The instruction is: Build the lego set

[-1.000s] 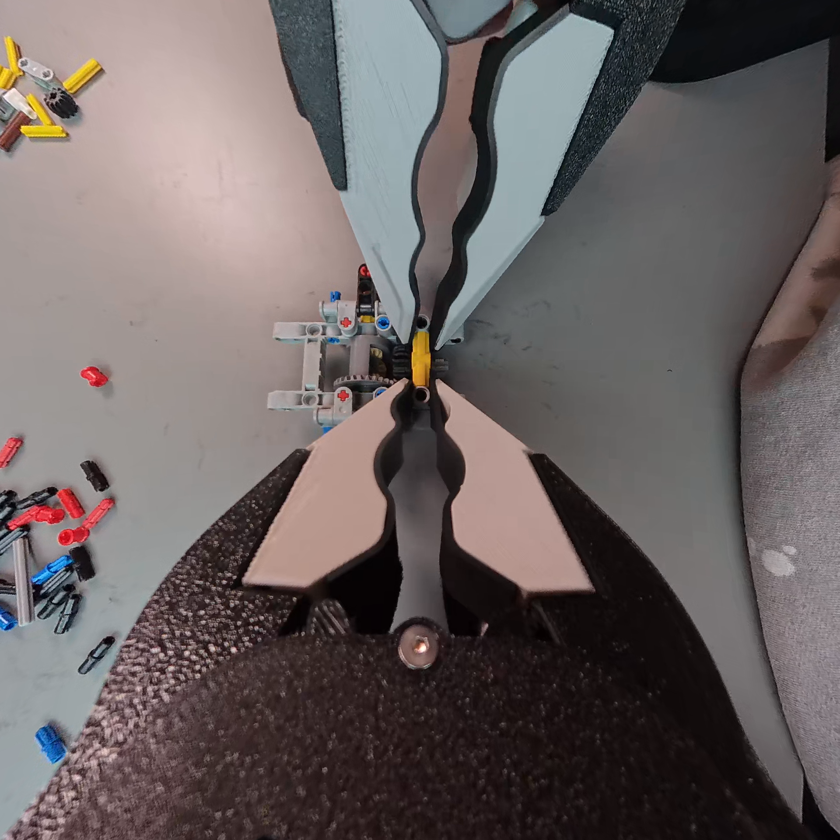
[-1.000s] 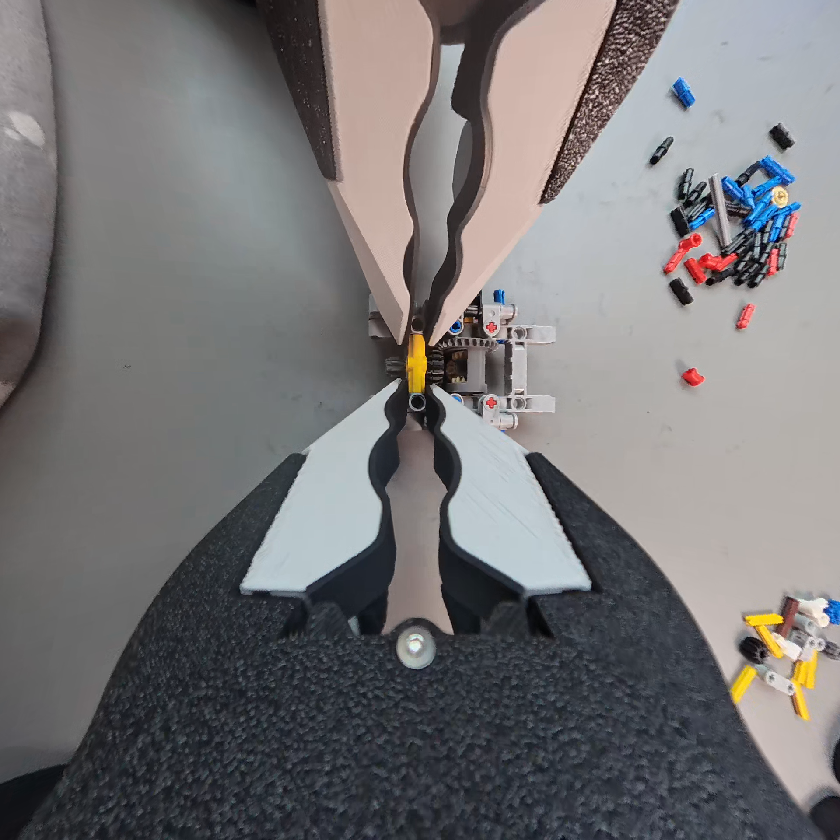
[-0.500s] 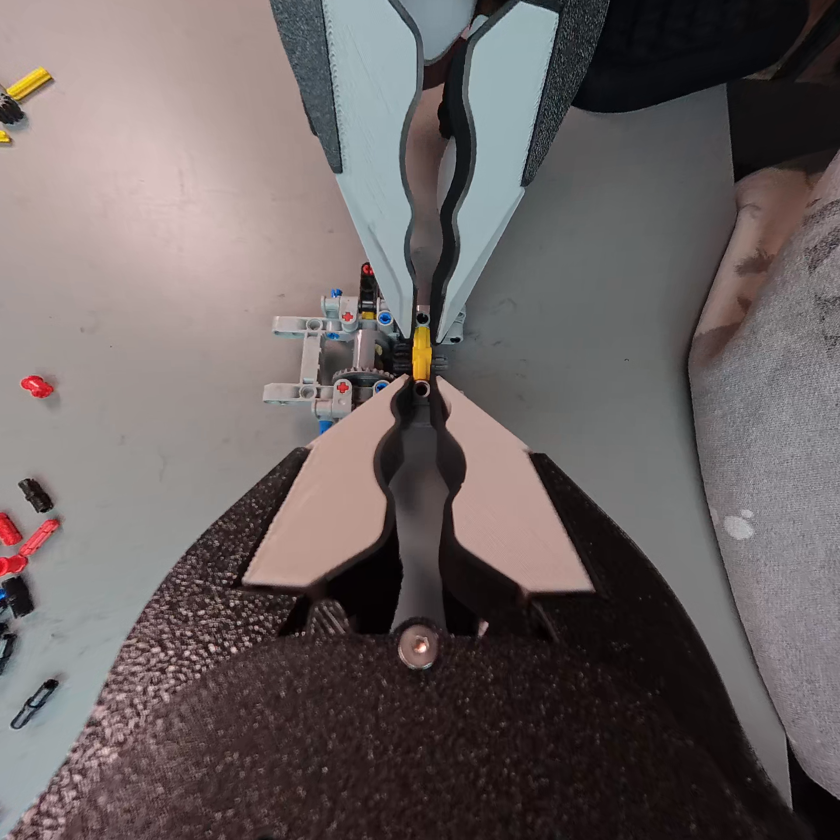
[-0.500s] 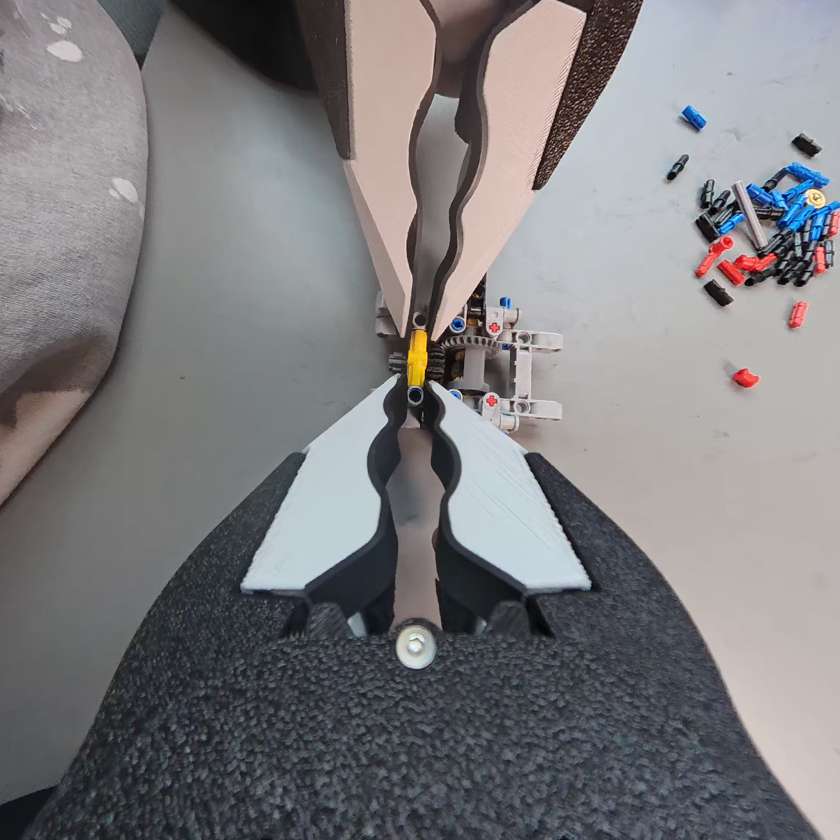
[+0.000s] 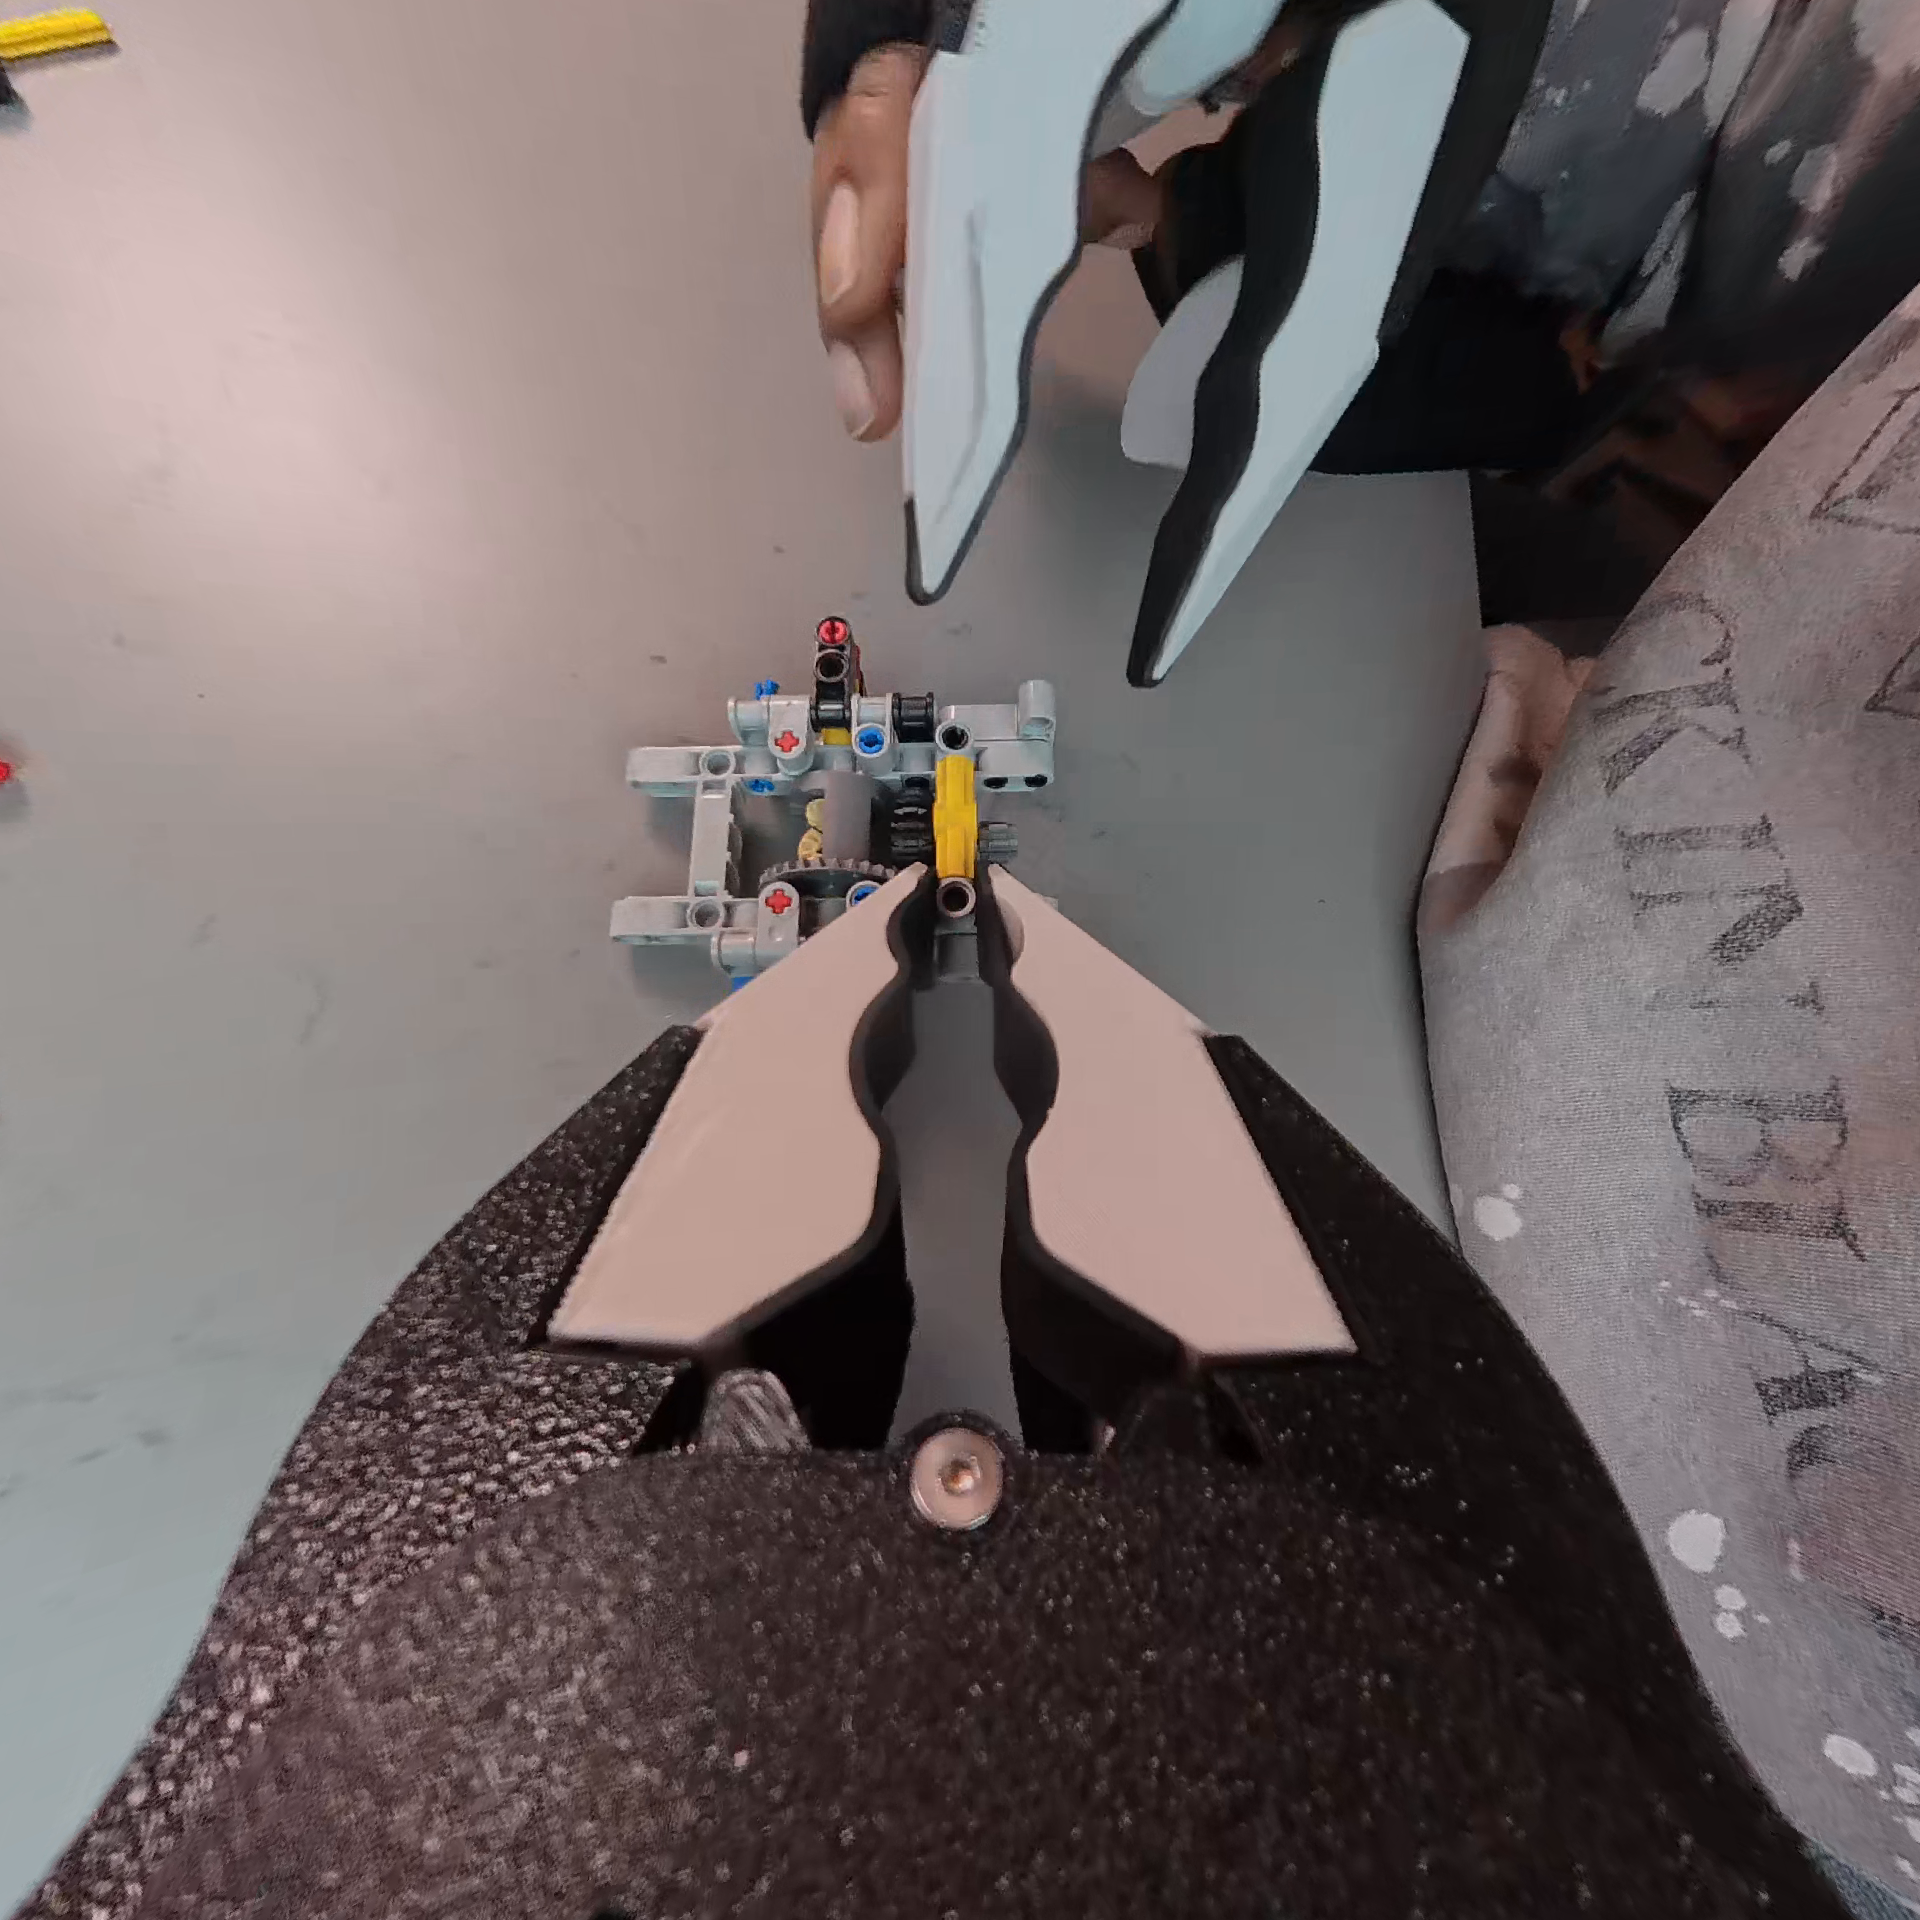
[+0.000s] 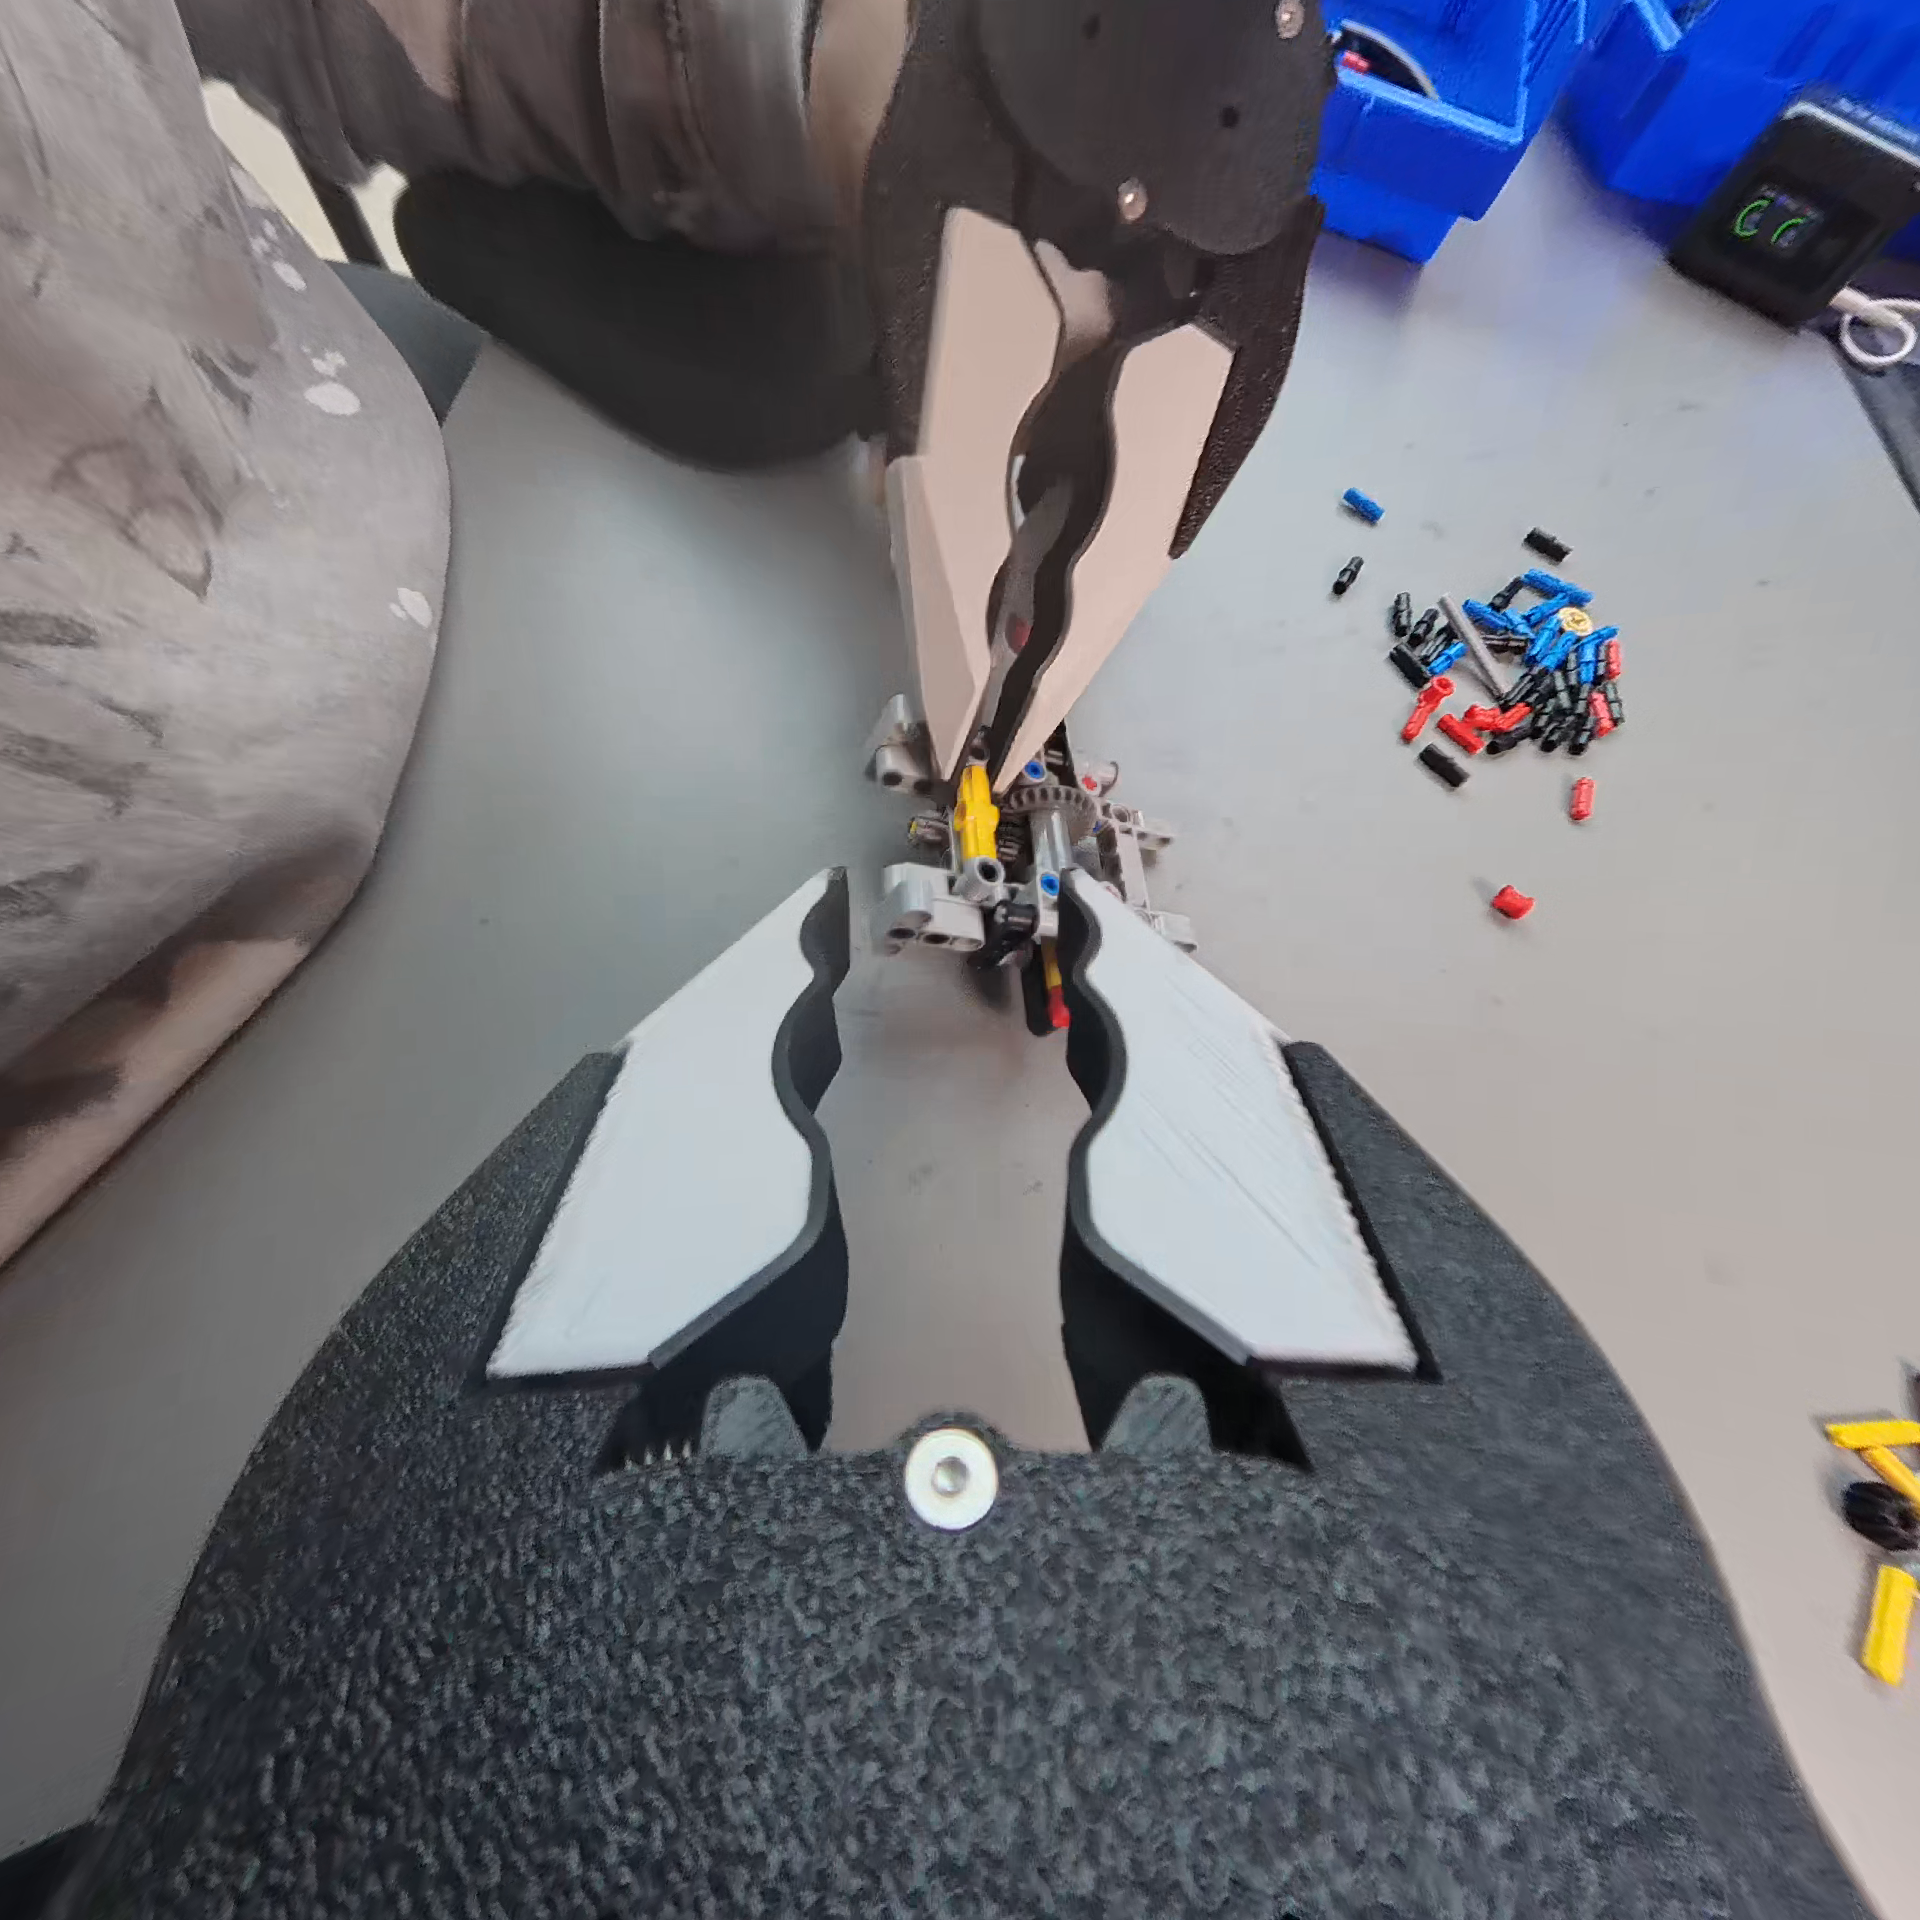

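Note:
A small grey lego assembly (image 5: 717, 831) with gears and a yellow piece (image 5: 954, 810) lies on the grey table (image 5: 364, 468). My left gripper (image 5: 954, 896), with tan fingers, is shut on the assembly's near end, just below the yellow piece. My right gripper (image 5: 1029, 634), with pale grey fingers, is open and hangs just beyond the assembly's far side, holding nothing. In the right wrist view the open right gripper (image 6: 951, 888) sits just short of the assembly (image 6: 925, 914), and the left gripper (image 6: 977, 769) pinches it from the far side, by the yellow piece (image 6: 974, 821).
A pile of blue, black and red pins (image 6: 1517, 665) and a lone red piece (image 6: 1512, 902) lie right of the assembly. Yellow pieces (image 6: 1881, 1455) lie at the right edge. Blue bins (image 6: 1455, 125) and a black device (image 6: 1797, 229) stand behind. A person's grey garment (image 5: 1714, 935) borders the table.
My right gripper has let go of the assembly, opened, and pulled back from it. My left gripper keeps its hold on the assembly's end.

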{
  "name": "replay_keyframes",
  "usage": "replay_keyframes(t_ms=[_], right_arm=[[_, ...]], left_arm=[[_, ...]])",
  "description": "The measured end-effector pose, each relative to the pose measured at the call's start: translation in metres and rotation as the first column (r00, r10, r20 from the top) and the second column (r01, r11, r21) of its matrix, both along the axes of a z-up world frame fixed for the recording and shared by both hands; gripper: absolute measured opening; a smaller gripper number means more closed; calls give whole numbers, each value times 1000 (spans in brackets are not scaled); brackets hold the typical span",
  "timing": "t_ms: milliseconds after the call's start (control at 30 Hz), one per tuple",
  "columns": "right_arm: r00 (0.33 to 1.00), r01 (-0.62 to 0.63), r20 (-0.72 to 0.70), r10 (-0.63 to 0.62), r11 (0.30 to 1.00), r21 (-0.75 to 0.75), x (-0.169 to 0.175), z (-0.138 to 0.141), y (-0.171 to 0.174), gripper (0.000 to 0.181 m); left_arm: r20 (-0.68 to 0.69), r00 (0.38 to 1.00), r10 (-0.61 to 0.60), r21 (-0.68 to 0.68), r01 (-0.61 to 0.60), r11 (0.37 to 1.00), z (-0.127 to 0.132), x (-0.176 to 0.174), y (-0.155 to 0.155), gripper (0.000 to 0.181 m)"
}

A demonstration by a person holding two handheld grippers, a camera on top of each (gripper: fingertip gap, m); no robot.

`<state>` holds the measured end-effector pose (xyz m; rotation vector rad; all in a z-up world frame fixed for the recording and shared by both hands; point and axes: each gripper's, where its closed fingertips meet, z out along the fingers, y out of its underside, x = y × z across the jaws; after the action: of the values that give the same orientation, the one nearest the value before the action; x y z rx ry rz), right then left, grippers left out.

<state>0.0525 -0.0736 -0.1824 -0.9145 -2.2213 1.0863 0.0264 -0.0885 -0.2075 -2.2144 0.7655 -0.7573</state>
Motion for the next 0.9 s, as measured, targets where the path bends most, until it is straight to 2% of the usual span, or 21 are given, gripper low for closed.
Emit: replay_keyframes(t_ms=[33,133,233,333,400,467,533,600,667,733,767,833,900], right_arm=[[1000,-4,-17,4,999,54,1,-4,-2,40],[995,31,-96,-12,978,204,-4,-18,-3,33],[985,43,-174,2,966,256,-8,-13,-3,23],[988,33,-155,-23,998,58,-7,7,-6,12],[989,51,-139,-60,996,-69,-8,17,0,10],[991,75,-91,-93,980,-186,-8,21,6,9],[993,75,-57,-99,941,-331,-8,29,4,7],[997,67,-9,-79,892,-447,-8,38,-3,7],[993,113,44,-106,824,-555,-16,47,-3,7],[983,180,131,-125,746,-642,-24,48,-3,7],[980,196,154,-124,708,-678,-26,50,-4,7],[980,199,149,-132,672,-714,-29,52,-3,8],[989,135,56,-133,707,-694,-26,61,-1,11]], left_arm=[[9,1000,9,-7,-9,1000,1,-1,1,6],[93,995,29,-45,-24,999,6,0,2,6],[183,981,71,-93,-55,994,10,-3,5,6],[330,941,79,-94,-51,994,28,-3,7,7],[398,917,44,-3,-47,999,48,-2,9,32],[406,914,0,92,-40,995,62,-4,8,50],[329,944,-19,180,-43,983,62,-2,9,57],[160,987,-18,281,-28,959,51,3,13,63],[-26,1000,-9,369,18,929,38,10,18,67],[-172,985,18,415,56,908,27,14,22,56],[-232,971,57,443,53,895,24,10,27,44],[-245,967,71,466,53,883,26,8,29,39],[-136,990,21,427,39,904,33,11,24,34]])
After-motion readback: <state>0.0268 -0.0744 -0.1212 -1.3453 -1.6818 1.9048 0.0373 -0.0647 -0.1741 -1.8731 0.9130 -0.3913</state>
